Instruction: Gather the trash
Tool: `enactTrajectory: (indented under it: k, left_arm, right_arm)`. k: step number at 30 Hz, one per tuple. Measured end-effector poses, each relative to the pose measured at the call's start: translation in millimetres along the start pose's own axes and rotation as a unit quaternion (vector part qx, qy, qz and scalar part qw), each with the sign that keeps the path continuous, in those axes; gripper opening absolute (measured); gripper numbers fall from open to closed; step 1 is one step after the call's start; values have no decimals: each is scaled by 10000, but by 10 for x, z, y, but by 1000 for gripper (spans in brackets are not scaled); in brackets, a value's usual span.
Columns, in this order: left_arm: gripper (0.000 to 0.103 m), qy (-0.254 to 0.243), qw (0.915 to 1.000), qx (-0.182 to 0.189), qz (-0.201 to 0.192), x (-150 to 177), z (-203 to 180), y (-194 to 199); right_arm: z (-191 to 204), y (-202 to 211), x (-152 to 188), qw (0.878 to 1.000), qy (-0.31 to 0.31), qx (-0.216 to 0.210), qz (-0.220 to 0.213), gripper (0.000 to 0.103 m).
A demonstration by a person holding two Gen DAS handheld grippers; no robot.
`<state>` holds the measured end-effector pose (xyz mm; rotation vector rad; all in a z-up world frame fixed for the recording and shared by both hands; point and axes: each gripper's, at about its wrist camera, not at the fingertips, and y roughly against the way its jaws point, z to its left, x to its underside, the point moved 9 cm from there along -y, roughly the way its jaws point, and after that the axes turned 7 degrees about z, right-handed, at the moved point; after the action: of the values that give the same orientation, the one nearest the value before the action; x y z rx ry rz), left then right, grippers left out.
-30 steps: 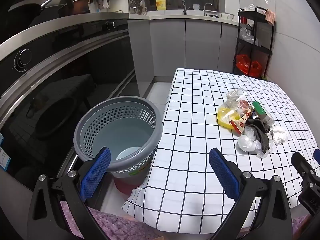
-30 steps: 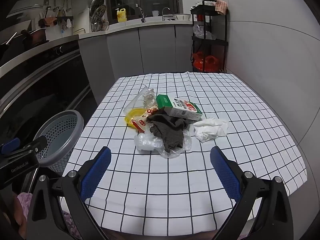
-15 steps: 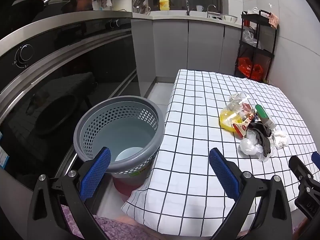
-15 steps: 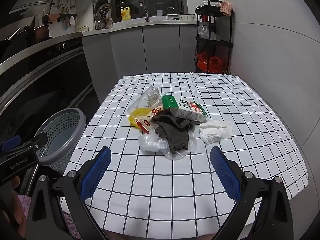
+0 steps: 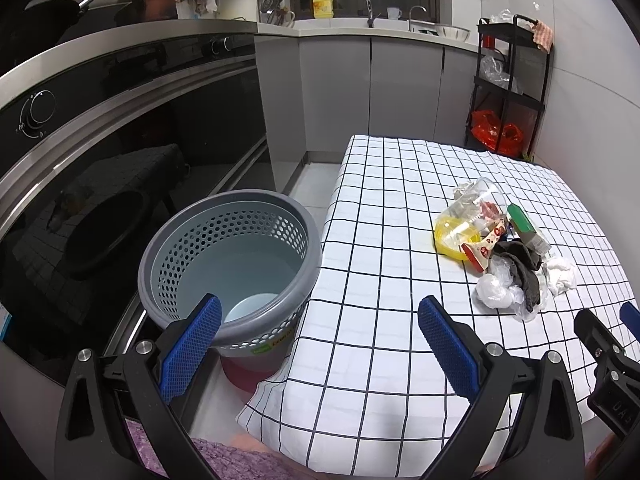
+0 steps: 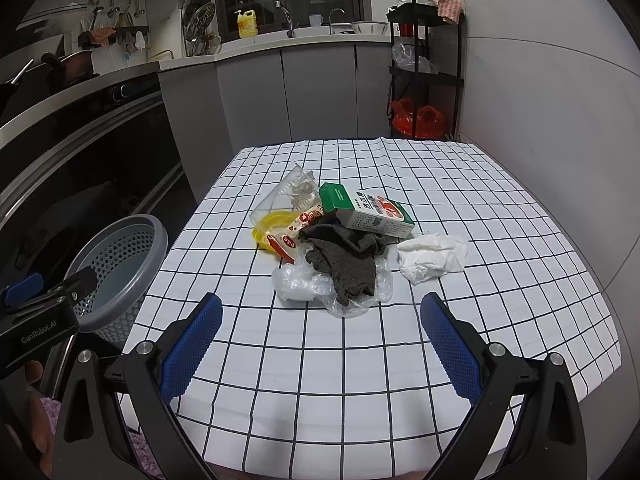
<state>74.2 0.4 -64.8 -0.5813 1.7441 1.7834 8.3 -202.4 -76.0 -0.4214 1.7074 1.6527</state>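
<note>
A trash pile lies mid-table on the checked cloth (image 6: 400, 360): a dark grey rag (image 6: 348, 256), clear crumpled plastic (image 6: 296, 284), a crumpled white tissue (image 6: 432, 258), a green and white carton (image 6: 370, 210), a red and white wrapper (image 6: 292, 236) and a clear cup with a yellow lid (image 6: 280, 208). The pile also shows in the left wrist view, with the rag (image 5: 524, 268) at the right. A grey perforated bin (image 5: 232, 264) stands on the floor left of the table. My left gripper (image 5: 318, 348) is open and empty, between bin and table. My right gripper (image 6: 320, 346) is open and empty, short of the pile.
A dark oven front (image 5: 100, 184) and counter run along the left. Grey cabinets (image 6: 316, 92) and a sink stand at the back. A black shelf rack (image 6: 428, 68) with red bags stands at the back right. A white wall borders the table's right side.
Both views have risen and pulled back slightly, so the pile and bin sit a little lower and smaller. Both grippers stay open. Nothing on the table has moved.
</note>
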Motion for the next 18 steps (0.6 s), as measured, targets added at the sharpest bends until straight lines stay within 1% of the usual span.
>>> enactTrajectory:
  k: [18]
  left_arm:
    - [97, 4, 10000, 7, -39, -13, -2, 25]
  right_arm:
    - [-18, 47, -22, 10000, -44, -10, -54, 95]
